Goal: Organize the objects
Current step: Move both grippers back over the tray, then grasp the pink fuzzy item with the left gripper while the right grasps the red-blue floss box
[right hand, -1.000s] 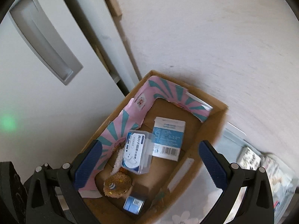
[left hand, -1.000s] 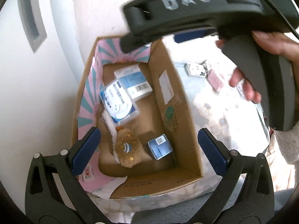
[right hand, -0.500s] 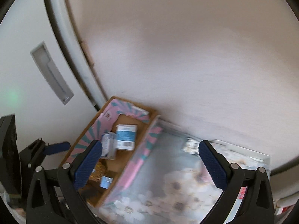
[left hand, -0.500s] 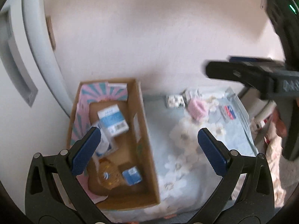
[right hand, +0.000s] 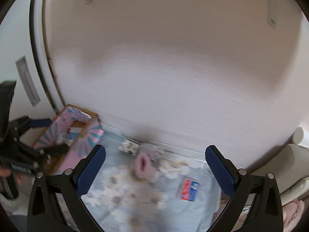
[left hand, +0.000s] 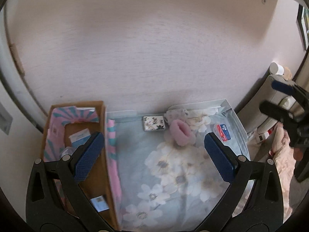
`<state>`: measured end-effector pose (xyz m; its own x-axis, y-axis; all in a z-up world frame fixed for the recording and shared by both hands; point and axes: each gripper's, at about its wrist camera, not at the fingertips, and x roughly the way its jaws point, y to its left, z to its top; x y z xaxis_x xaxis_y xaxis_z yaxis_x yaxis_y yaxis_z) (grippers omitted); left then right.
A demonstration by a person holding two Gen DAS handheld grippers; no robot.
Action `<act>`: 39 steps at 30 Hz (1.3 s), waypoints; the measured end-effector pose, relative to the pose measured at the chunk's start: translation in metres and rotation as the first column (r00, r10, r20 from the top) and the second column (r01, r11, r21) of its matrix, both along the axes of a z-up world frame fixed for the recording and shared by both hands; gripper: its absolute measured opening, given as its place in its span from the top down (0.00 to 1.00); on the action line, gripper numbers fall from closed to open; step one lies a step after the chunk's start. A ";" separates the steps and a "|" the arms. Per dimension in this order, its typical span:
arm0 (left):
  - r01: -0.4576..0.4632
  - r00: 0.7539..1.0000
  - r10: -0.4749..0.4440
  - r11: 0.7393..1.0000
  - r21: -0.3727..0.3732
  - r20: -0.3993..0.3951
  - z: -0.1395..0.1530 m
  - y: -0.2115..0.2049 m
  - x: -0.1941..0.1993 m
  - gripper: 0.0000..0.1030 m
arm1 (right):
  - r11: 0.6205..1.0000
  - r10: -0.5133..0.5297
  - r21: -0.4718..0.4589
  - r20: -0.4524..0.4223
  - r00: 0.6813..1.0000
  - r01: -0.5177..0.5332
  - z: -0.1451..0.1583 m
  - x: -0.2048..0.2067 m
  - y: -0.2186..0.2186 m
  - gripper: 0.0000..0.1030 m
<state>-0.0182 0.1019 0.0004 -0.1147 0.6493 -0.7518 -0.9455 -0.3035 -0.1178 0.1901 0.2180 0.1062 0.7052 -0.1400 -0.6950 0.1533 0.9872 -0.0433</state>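
The left claw [left hand: 154, 154] is hanging wide open with nothing between its blue pads, its left finger [left hand: 87, 154] lying across the view of the cardboard box [left hand: 100, 162] and its right finger [left hand: 219, 157] over the flowered tray. The right claw [right hand: 155, 171] is gaping just as wide and is also holding nothing, poised above the same tray from further to the right; this view is blurred.

The cardboard box is sitting on the left, hard against the pale wall [left hand: 144, 48], its flaps lined in pink and teal stripes. Inside it a white and blue carton [left hand: 80, 136] is lying near the far end, and a small blue packet [left hand: 99, 203] near the close end.

Touching the box on its right is a shallow tray [left hand: 234, 116] lined with pale blue flowered cloth. A pink fuzzy slipper [left hand: 182, 132] is resting toward the tray's far side. Just beside it, against the back rim, a small patterned box [left hand: 154, 123] is lying flat. A red and blue packet [left hand: 223, 132] is sitting near the right rim, apart from the slipper.

In the right claw's view the left claw's black frame [right hand: 21, 154] is showing at the left edge, beside the cardboard box.
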 end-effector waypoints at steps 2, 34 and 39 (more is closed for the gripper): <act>-0.008 1.000 0.008 1.000 -0.010 -0.002 -0.006 0.011 0.006 0.00 | 1.000 0.000 0.007 -0.007 1.000 0.000 -0.011 -0.005 -0.012 0.00; -0.043 0.996 0.057 0.983 -0.181 0.075 -0.193 0.143 0.059 0.17 | 0.975 -0.182 0.077 -0.255 0.950 0.208 -0.235 0.005 -0.103 0.00; -0.046 0.995 0.062 0.982 -0.183 0.078 -0.201 0.149 0.057 0.29 | 0.966 -0.211 0.087 -0.288 0.934 0.245 -0.247 0.011 -0.111 0.11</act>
<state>0.0388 0.2504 -0.2002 -0.0779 0.4960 -0.8648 -0.9164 -0.3772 -0.1339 0.2015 0.1071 -0.1406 0.4437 -0.1787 -0.8782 0.3737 0.9275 0.0001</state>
